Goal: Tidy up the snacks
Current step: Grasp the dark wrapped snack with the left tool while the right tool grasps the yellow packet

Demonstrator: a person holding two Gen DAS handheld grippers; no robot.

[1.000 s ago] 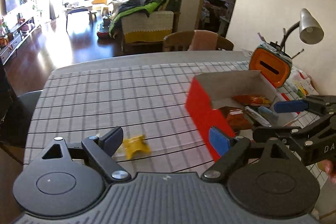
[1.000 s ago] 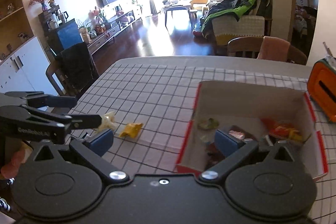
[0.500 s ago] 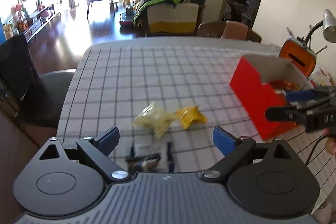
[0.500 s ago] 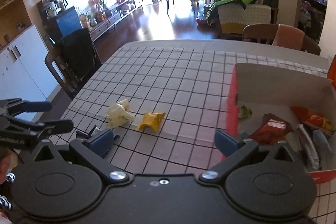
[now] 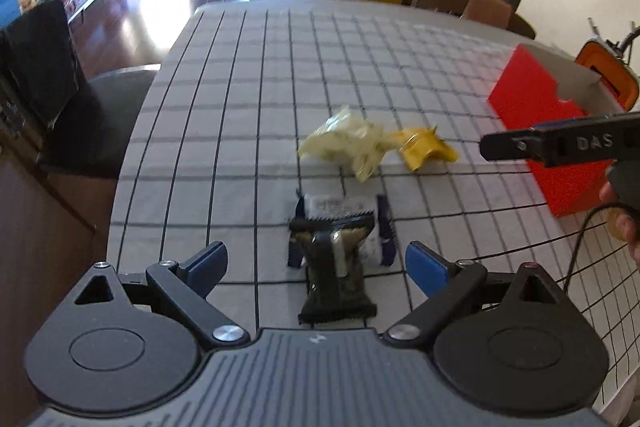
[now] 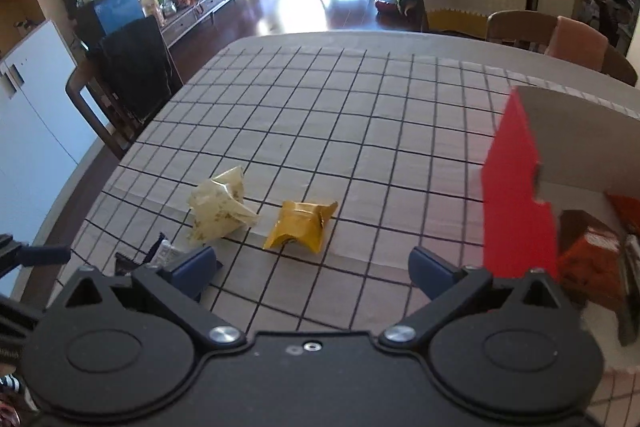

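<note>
A: Which snack comes first? The dark snack packet (image 5: 338,273) lies flat on the tabletop (image 5: 240,107), squarely between the spread pads of the left hand-held gripper (image 5: 316,265), with nothing pinched yet.

B: I'd take that one. Lower straight down so each pad clears a long edge, then close across the narrow width; it looks thin and crinkly, so a shallow bite may slip off.

A: How does it look?

B: Glossy black wrapper with a pale window in the middle, serrated end seams, lying on top of a white and navy packet (image 5: 348,211) beyond it. Mind not to catch both.

A: And the others?

B: Beyond the dark packet sits a crumpled pale yellow packet (image 5: 344,147), and just to its right a folded golden packet (image 6: 300,227). The right hand-held gripper (image 6: 312,265) hangs over the golden one, jaws wide apart and empty.

A: Where do they go?

B: Probably the red box (image 6: 518,195), off to the right of the dark packet, which already holds an orange-brown pack (image 6: 592,259). Its wall is tall, so lift clear of the rim before letting go.
</note>
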